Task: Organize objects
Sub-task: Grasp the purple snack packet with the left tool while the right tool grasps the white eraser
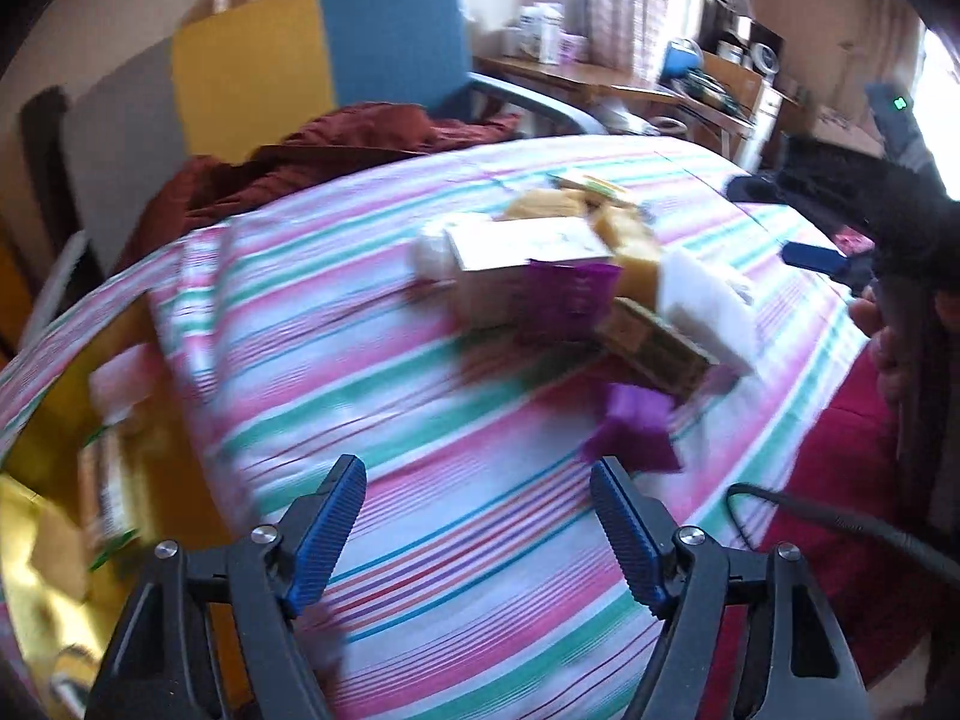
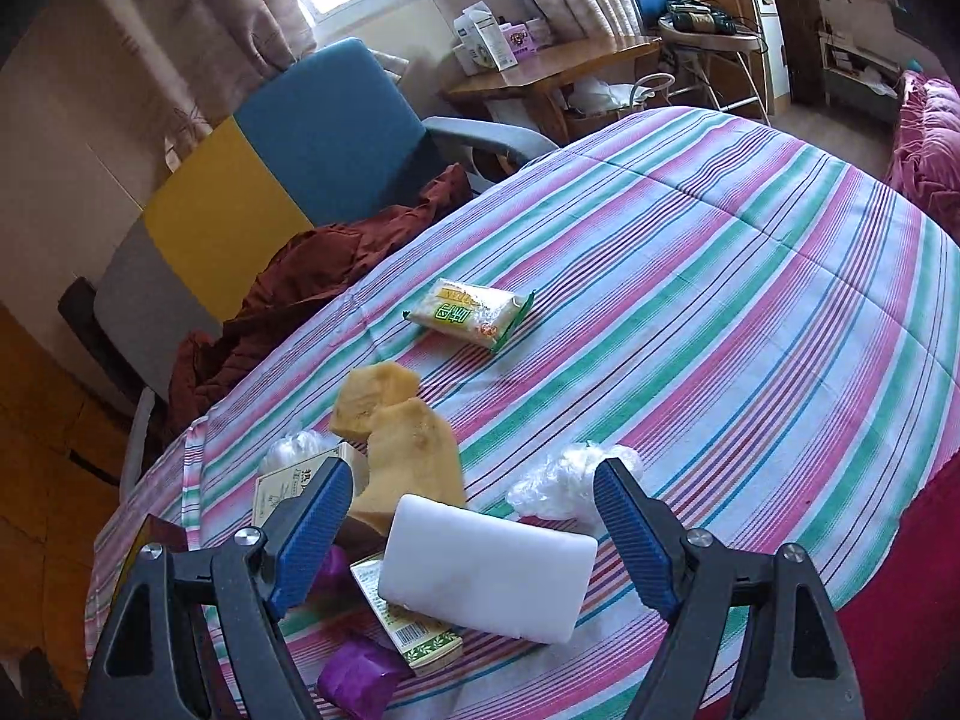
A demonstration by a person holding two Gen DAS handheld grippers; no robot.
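A blurred pile lies on the striped bedspread [image 1: 420, 420]: a cardboard box [image 1: 528, 252], tan soap bars [image 1: 630, 240], a white block [image 1: 708, 312], a green-labelled box [image 1: 654, 342] and purple packets [image 1: 636, 426]. My left gripper [image 1: 477, 468] is open and empty, just short of the nearest purple packet. In the right wrist view my right gripper [image 2: 473, 468] is open over the white block [image 2: 486, 576], which lies between the fingers with neither pad pressing on it. Beside it are tan soap chunks [image 2: 396, 432], a green-labelled box [image 2: 408, 624], a purple packet [image 2: 354, 678] and crumpled clear plastic [image 2: 570, 480]. A yellow-green packet [image 2: 468, 312] lies apart, farther away.
A blue and yellow chair [image 2: 288, 144] with a red-brown cloth [image 2: 312, 288] stands behind the bed. A yellow container [image 1: 54, 540] with packets sits at the left edge. A wooden desk [image 2: 540, 78] is by the window. A red blanket [image 2: 888, 570] borders the bedspread on the right.
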